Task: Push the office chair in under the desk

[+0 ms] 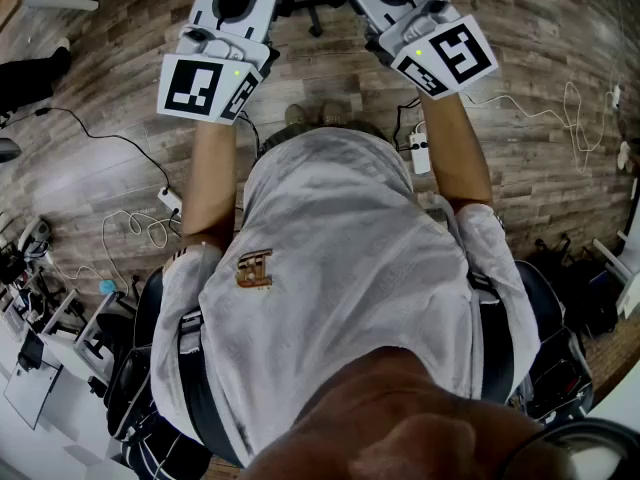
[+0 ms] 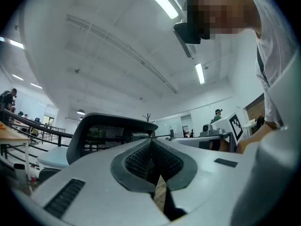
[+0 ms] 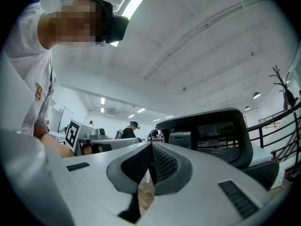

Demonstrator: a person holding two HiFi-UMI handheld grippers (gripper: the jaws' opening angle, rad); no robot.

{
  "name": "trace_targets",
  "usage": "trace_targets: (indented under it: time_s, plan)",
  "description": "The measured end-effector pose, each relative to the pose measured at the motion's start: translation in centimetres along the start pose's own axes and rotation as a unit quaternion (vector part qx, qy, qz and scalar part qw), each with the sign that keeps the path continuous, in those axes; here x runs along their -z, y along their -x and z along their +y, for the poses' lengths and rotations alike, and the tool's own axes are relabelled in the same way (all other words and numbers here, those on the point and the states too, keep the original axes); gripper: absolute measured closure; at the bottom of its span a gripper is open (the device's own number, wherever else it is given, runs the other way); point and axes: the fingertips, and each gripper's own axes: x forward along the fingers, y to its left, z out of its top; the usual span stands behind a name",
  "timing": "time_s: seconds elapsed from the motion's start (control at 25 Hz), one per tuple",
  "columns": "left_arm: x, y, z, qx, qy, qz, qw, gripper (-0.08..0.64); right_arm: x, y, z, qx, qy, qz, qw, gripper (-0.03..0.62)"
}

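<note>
Two tongs, each clamped fully shut on nothing: left gripper [image 2: 151, 146] with pads [image 2: 136, 160] pressed together, right gripper [image 3: 150, 149] likewise, both aimed slightly upward and angled toward each other. Just past the tips, chair [image 2: 103, 134], mesh back upright and near; impossible to tell whether touched yet. No desk to be picked out with certainty in any view, so target gap unknown from here.

Likely trouble, judged from this: narrow closed tips on a curved back, prone to skid off sideways or over the top edge under a hard shove. Uneven pressure from the two sides, enough to swivel the seat and send it in crooked, base then knocking a desk leg. Further out, on the floor [image 1: 90, 178]: loose cables [image 1: 135, 230] and a power strip [image 1: 420, 154] close to the feet, ready to snag casters [image 1: 316, 30] or trip a step forward. Best pushed level and slowly, eyes on the casters.
</note>
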Motion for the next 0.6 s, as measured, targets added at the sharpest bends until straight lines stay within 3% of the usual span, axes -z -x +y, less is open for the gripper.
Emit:
trace_targets:
  time_s: [0.4, 0.6]
  plan:
    - [0.3, 0.2, 0.2, -0.008, -0.008, 0.008, 0.9999, 0.54, 0.0, 0.1, 0.4, -0.016, 0.0, 0.001, 1.0, 0.557]
    - [1.3, -0.3, 0.5, -0.014, -0.037, 0.029, 0.9988, 0.538, 0.5, 0.6, -0.2, -0.016, 0.025, 0.023, 0.999, 0.555]
